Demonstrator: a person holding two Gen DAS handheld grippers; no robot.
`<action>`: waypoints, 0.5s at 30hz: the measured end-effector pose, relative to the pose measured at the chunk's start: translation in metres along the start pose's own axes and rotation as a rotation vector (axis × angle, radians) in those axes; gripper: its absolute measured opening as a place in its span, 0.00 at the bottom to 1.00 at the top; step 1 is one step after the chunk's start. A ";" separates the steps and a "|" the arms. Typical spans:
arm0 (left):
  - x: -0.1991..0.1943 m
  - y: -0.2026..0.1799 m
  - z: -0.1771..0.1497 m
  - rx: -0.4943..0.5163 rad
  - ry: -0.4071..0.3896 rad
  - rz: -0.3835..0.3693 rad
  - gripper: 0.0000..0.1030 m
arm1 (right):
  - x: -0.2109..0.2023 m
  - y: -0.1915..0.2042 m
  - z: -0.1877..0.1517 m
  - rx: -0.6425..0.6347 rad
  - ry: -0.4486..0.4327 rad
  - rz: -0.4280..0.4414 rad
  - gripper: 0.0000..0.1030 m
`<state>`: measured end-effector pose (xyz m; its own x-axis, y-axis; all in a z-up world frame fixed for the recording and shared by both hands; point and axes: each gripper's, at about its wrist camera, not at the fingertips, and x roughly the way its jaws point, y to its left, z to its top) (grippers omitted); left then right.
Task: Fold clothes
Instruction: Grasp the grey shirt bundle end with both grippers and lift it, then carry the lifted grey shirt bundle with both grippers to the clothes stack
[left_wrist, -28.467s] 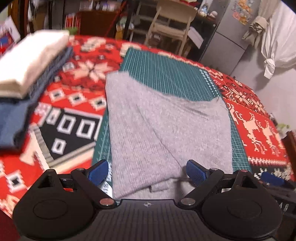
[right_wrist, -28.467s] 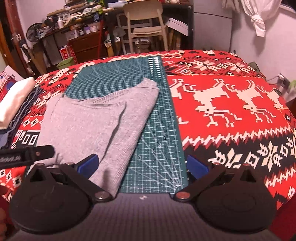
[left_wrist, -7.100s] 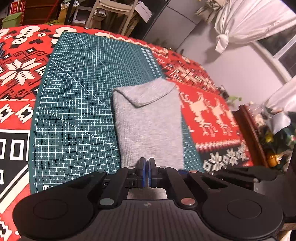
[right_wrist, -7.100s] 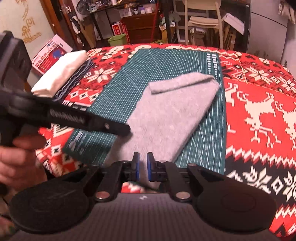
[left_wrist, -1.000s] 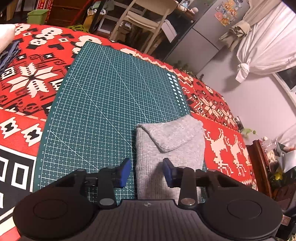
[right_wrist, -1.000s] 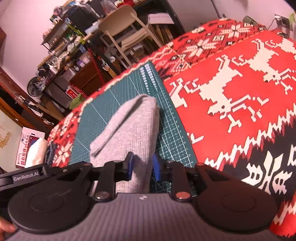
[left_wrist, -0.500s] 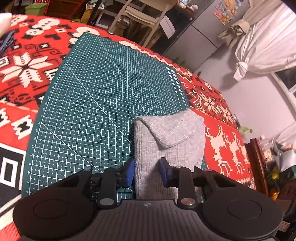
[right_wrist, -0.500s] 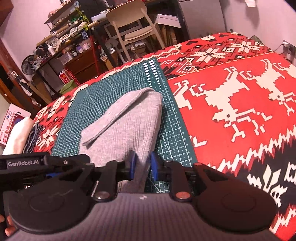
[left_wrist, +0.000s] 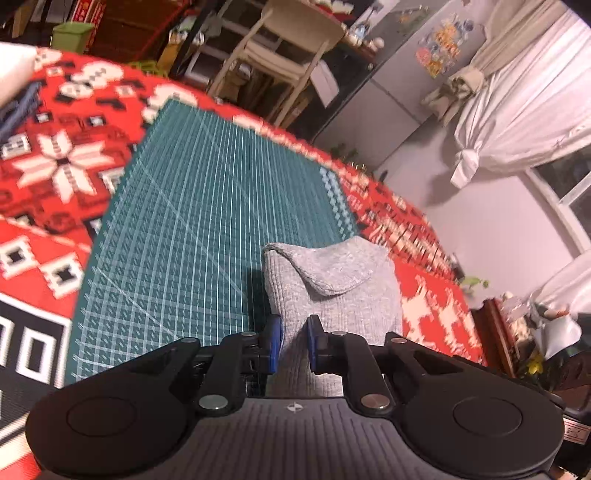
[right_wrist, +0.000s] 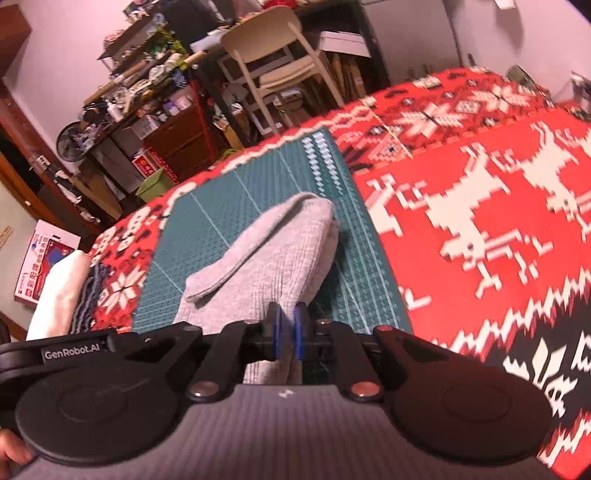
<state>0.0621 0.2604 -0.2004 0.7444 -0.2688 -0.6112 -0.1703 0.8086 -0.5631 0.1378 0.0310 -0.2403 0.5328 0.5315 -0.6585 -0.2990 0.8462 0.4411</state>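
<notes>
Grey garment (left_wrist: 332, 291), folded, extends toward 12 o'clock from both tools; left gripper (left_wrist: 294, 341) and right gripper (right_wrist: 287, 334) are closing, pinching its near edge.

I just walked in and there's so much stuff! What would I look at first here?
Probably the big red blanket with white reindeer, spread under everything. Next, the folded grey garment on the green grid mat, near the mat's right edge. Both tongs are closing on its near end: the left tongs at its left corner and the right tongs at its right corner.
</notes>
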 end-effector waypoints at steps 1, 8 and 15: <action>-0.006 0.000 0.003 0.000 -0.017 -0.003 0.14 | -0.002 0.004 0.002 -0.001 -0.004 0.011 0.08; -0.064 0.032 0.034 -0.040 -0.119 0.030 0.14 | -0.007 0.055 0.022 -0.046 -0.025 0.114 0.08; -0.140 0.081 0.075 -0.055 -0.228 0.110 0.14 | 0.008 0.151 0.035 -0.147 -0.003 0.249 0.08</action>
<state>-0.0079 0.4026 -0.1187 0.8445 -0.0506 -0.5332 -0.2888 0.7953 -0.5330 0.1241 0.1619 -0.1572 0.4307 0.7238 -0.5391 -0.5325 0.6860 0.4958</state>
